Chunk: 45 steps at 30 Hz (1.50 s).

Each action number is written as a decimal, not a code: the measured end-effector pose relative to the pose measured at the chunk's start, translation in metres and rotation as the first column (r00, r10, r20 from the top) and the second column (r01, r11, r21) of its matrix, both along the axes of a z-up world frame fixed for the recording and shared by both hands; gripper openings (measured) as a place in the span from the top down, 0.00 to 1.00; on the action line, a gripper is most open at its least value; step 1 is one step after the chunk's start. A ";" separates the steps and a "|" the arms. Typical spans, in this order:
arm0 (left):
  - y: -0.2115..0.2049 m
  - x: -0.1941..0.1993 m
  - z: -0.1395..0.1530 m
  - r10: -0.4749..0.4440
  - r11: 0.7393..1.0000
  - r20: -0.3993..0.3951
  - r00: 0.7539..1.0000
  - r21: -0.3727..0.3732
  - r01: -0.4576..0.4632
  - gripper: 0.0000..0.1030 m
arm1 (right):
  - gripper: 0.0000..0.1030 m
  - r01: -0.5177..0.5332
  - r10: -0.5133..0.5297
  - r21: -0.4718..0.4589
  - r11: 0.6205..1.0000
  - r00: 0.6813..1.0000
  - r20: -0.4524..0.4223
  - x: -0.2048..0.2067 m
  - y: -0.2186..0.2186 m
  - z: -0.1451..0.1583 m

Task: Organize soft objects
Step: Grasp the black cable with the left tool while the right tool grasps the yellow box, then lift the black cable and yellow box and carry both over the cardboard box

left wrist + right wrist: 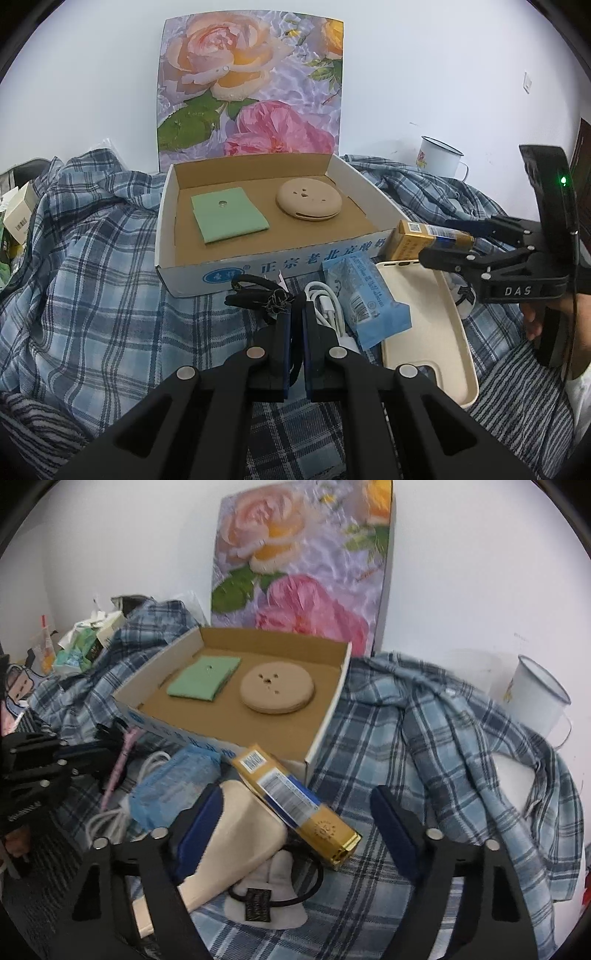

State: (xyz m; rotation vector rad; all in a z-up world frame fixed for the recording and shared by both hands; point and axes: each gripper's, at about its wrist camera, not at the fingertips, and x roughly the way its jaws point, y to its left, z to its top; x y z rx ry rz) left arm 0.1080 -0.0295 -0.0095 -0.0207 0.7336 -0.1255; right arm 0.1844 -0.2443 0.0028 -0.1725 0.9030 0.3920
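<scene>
**Closing on the gold carton without catching the phone case**

The right tool [295, 823] stood partly open, nothing pressed between its pads, and pointed down over the long gold-and-blue cardboard carton [295, 797]. That carton lay between its 2 fingers, leaning on the front corner of the shallow white cardboard box [328, 716]. The cream silicone phone case [236, 834] lay under the tool's left finger, touching the carton. A clean grasp probably needed the tool shifted right, so the left pad cleared the case before the squeeze.

The left tool [297, 317] was shut, its tips touching a tangle of black hair ties [255, 295]; whether it gripped them could not be told. Just right of it lay the white charging cable [325, 302] and the pale blue tissue packet [364, 295].

Ahead of both tools, inside the box, the green folded cloth [229, 218] and the round beige pad [309, 201] were already placed.
</scene>
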 end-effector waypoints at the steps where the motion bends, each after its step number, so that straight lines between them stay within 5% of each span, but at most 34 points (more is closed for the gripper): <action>1: 0.001 0.000 0.000 0.000 1.000 -0.002 1.000 -0.002 0.000 0.94 | 0.28 -0.004 0.004 0.000 1.000 1.000 -0.003 0.000 0.000 -0.002; 6: 0.001 0.001 0.000 0.004 1.000 -0.002 1.000 -0.004 -0.004 0.94 | 0.53 -0.015 0.015 0.037 0.999 1.000 -0.006 0.001 -0.005 -0.004; 17: 0.003 -0.003 0.004 0.010 1.000 0.026 1.000 -0.011 -0.010 0.94 | 0.81 -0.105 0.104 0.030 0.994 0.994 0.018 -0.017 0.003 0.002; 27: 0.003 -0.008 0.011 0.012 1.000 0.062 0.998 -0.013 -0.011 0.94 | 0.84 -0.131 0.129 0.019 0.991 0.988 0.085 -0.044 0.010 0.027; 35: 0.006 -0.010 0.016 0.027 1.000 0.087 0.996 -0.010 -0.026 0.94 | 0.84 -0.094 0.082 0.046 0.994 0.971 0.226 -0.071 0.024 0.053; 45: 0.001 -0.026 0.057 0.008 1.000 0.179 0.984 -0.003 -0.007 0.94 | 0.84 -0.096 0.055 0.106 0.990 0.940 0.336 -0.091 0.048 0.095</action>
